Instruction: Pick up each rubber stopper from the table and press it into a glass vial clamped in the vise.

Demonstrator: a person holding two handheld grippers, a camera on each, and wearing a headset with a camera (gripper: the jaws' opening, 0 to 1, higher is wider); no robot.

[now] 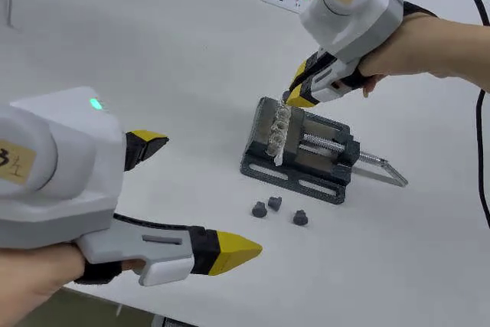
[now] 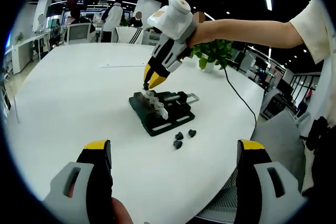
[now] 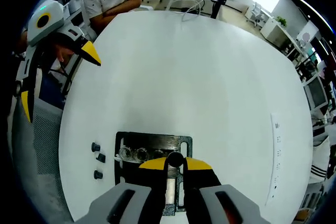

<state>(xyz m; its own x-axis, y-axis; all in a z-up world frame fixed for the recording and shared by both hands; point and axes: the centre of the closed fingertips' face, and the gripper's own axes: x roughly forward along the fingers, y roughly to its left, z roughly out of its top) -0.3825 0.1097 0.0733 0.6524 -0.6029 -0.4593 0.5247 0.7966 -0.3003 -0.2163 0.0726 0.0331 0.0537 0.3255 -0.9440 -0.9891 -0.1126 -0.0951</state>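
While right tongs (image 3: 175, 162) clench a stopper (image 3: 175, 157), left tongs (image 2: 173, 148) gape; three stoppers (image 1: 275, 203) beside vise (image 1: 291, 178)

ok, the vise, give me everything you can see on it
The vise is small, dark grey, metal-looking, with a slotted base flange, a bright threaded screw and a thin bent handle sticking out one end. It sits flat on the white table; no bolts visible. Its jaws clamp a row of clear glass vials, upright. The right gripper holds a dark stopper at the row's far end. Three loose stoppers lie beside the base, apart from it.
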